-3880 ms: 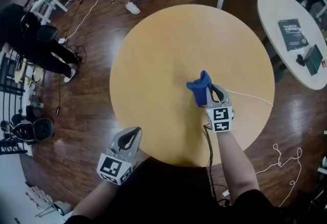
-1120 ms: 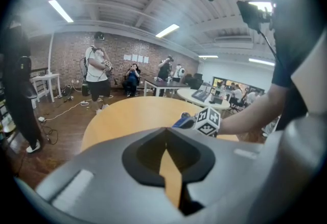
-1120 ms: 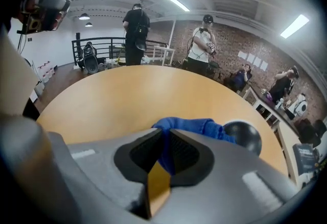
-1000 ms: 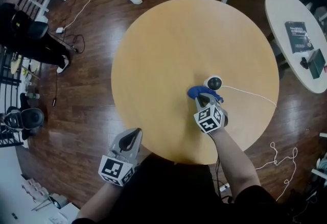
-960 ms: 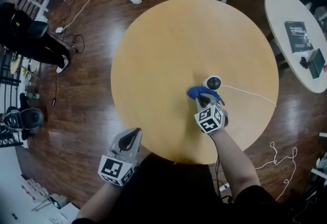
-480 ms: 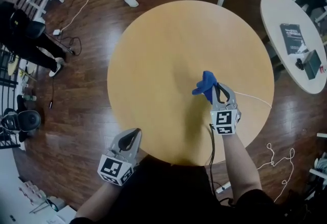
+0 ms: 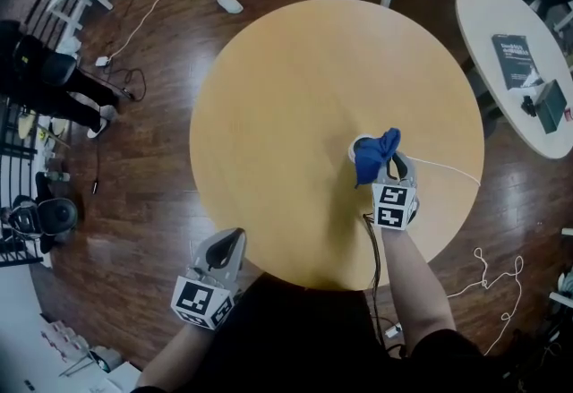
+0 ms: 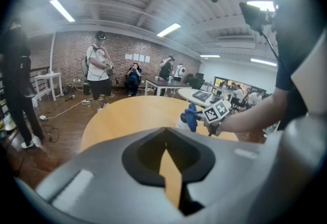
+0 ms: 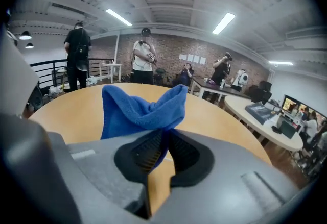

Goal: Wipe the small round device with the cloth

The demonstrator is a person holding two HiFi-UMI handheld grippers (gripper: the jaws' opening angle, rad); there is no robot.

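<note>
1. The left gripper (image 7: pixel 231 239) hangs at the near edge of the round table (image 7: pixel 295 96), well apart from the work. Its jaws are together and hold nothing.

2. The small round device (image 7: pixel 356 144) stands on the table, right of centre. Only its white rim shows, because the cloth (image 7: pixel 374 154) drapes over it. The device probably weighs little and its shell looks smooth, so expect it to slide or turn under side pressure. If it needs steadying, take it low on its sides with the free gripper, not on top.

3. The cloth is soft, limp and light. It holds no shape of its own and follows whatever it is pressed against. A pinch on a bunched fold is sufficient.

4. The right gripper (image 7: pixel 392 167) has its jaws nearly together on such a fold, with loose cloth standing up beyond the tips.

5. A thin white cable (image 7: pixel 448 169) runs from the device toward the right edge. Treat it as a snag risk and wipe with light pressure.
</note>
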